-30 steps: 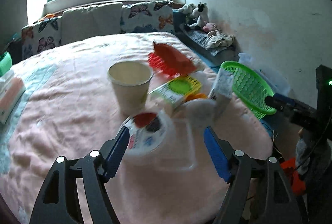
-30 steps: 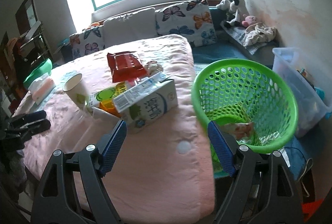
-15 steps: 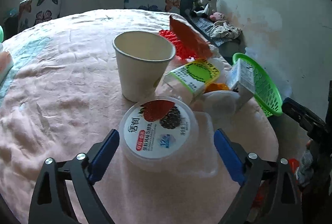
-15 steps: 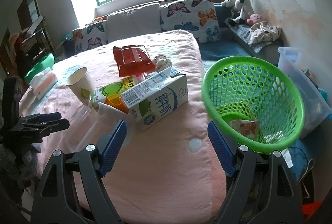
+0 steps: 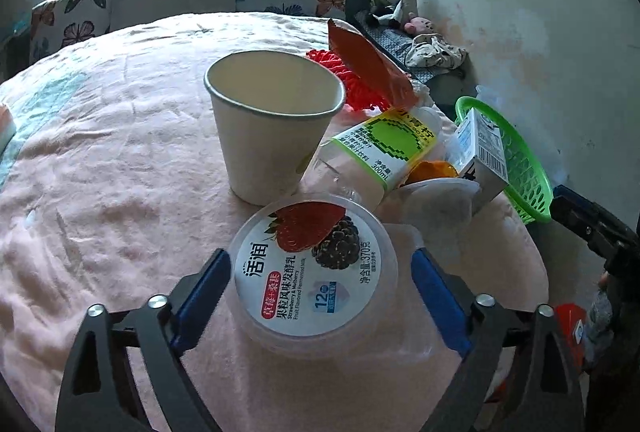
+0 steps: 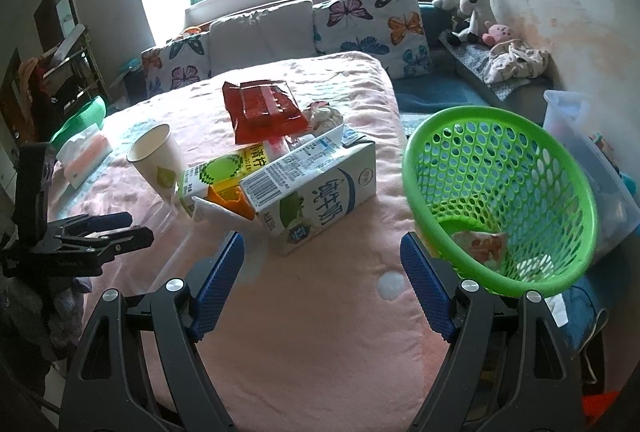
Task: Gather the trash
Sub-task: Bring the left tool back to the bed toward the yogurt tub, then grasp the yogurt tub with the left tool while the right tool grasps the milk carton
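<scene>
In the left wrist view my left gripper [image 5: 320, 286] is open, its blue pads on either side of a clear yogurt tub with a strawberry lid [image 5: 314, 280], not touching it. Behind it stand a paper cup [image 5: 272, 128], a green-labelled bottle [image 5: 384, 148], a red snack bag [image 5: 368, 66] and a milk carton [image 5: 482, 148]. In the right wrist view my right gripper [image 6: 320, 284] is open and empty over the pink cloth, in front of the milk carton [image 6: 316, 188]. The green basket [image 6: 496, 200] stands at the right with wrappers inside.
The pink-covered table [image 6: 312, 332] ends near the basket. A tissue box [image 6: 84, 156] lies at the left. Butterfly cushions [image 6: 372, 24] and a sofa stand behind. A clear plastic bin [image 6: 580, 136] is beyond the basket. My left gripper shows in the right wrist view [image 6: 104, 228].
My left gripper has moved forward and lower, so the yogurt tub now sits between its open pads. My right gripper has edged toward the carton and basket.
</scene>
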Demonstrator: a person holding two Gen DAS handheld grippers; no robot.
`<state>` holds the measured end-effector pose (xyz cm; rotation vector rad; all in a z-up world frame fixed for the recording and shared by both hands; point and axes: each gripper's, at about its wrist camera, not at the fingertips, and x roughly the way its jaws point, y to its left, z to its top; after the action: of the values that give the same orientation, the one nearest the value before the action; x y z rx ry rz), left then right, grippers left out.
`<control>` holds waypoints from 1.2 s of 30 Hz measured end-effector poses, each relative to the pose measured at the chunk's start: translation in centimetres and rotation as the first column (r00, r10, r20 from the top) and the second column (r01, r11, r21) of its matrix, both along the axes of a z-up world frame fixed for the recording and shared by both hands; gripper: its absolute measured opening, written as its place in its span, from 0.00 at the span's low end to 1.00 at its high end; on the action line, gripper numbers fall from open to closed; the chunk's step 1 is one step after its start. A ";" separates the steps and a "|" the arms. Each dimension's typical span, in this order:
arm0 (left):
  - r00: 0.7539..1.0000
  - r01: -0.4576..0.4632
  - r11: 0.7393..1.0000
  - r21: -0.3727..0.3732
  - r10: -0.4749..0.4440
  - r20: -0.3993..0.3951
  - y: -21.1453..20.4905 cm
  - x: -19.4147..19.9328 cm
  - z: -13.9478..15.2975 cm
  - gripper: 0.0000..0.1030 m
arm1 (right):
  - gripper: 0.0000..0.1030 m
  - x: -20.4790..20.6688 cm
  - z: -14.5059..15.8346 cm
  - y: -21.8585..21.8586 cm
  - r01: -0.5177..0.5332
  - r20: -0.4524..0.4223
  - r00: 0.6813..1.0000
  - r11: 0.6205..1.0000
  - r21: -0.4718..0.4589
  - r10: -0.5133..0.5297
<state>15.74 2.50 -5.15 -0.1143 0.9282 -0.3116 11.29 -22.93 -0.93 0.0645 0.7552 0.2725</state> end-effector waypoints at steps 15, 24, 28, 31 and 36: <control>0.997 0.040 0.999 -0.020 -0.039 0.061 -0.3 -1.2 1.1 0.80 | 0.78 1.2 0.1 0.0 0.004 -0.032 0.999 1.000 0.021 -0.003; 0.998 0.056 0.998 0.000 -0.056 0.038 0.6 -0.2 0.9 0.91 | 0.78 1.3 0.0 0.0 0.004 -0.035 0.999 1.000 0.022 -0.003; 0.998 0.055 0.998 -0.021 -0.055 0.008 1.0 0.5 0.3 0.91 | 0.78 1.5 0.0 0.4 -0.004 -0.038 0.999 1.000 0.017 0.004; 0.998 0.063 0.997 -0.048 -0.064 -0.018 1.1 0.9 -0.3 0.91 | 0.78 1.7 0.0 0.5 -0.005 -0.041 0.999 1.000 0.014 0.005; 0.996 0.068 0.995 -0.068 -0.071 -0.051 1.1 1.3 -1.3 0.91 | 0.78 2.1 0.1 0.6 -0.005 -0.046 0.999 1.000 0.017 0.006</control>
<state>17.06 3.58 -6.43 -0.1517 0.9768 -0.4054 13.39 -22.36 -0.86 0.0848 0.7988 0.2834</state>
